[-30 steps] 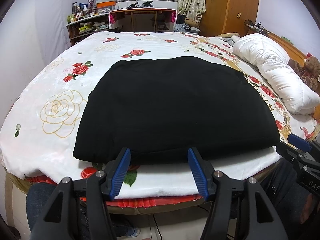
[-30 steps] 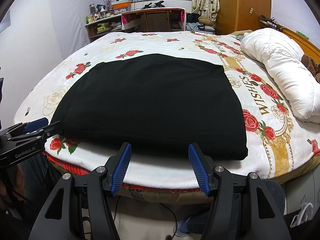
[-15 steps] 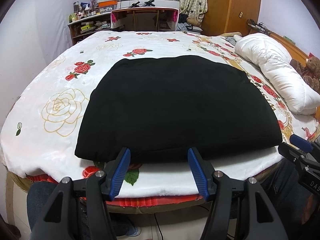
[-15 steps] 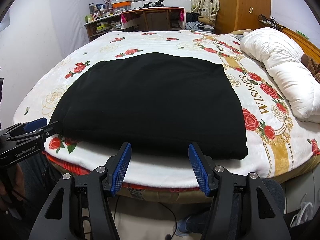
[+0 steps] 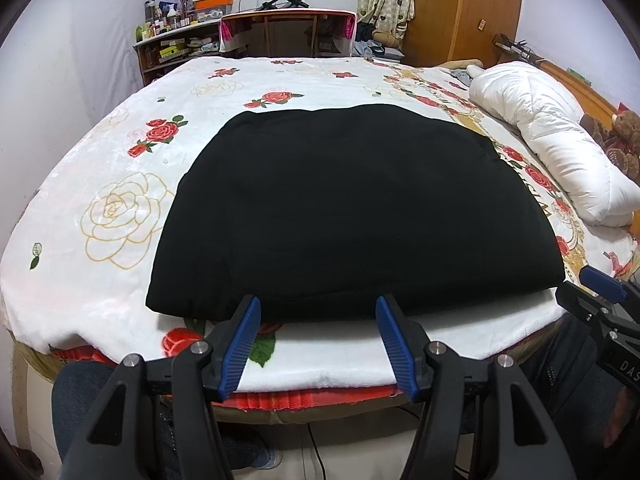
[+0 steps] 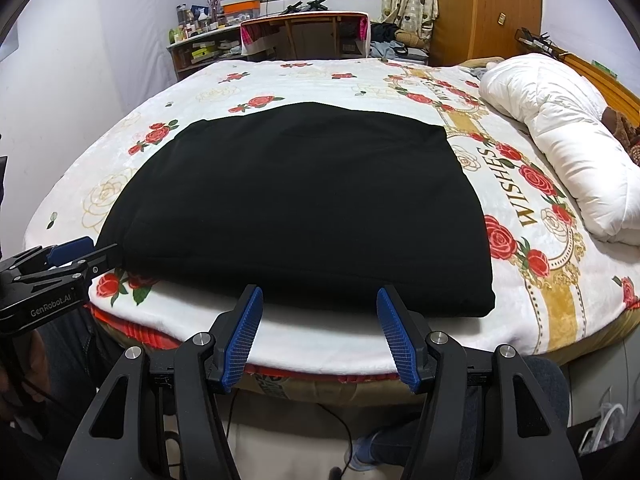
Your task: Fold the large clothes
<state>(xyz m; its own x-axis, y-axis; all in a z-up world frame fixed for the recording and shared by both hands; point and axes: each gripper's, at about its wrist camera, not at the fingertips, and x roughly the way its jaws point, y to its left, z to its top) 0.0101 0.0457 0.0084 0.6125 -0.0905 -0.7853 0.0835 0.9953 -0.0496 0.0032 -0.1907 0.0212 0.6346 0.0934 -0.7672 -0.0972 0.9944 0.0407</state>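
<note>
A large black garment (image 5: 352,208) lies folded in a flat rectangle on the bed, also in the right wrist view (image 6: 304,208). My left gripper (image 5: 318,312) is open and empty, just short of the garment's near edge toward its left part. My right gripper (image 6: 320,300) is open and empty at the near edge toward the right part. Each gripper shows in the other's view: the right one at the right edge (image 5: 600,304), the left one at the left edge (image 6: 68,260).
The bed has a white blanket with red roses (image 5: 120,216). A white duvet roll (image 5: 552,152) and a teddy bear (image 5: 624,128) lie at the right. A desk (image 5: 288,28) and cluttered shelf (image 5: 172,40) stand behind the bed. My legs are below the bed edge.
Both views have tilted slightly, so the garment sits a little lower in frame. The grippers stay open and the garment has not moved.
</note>
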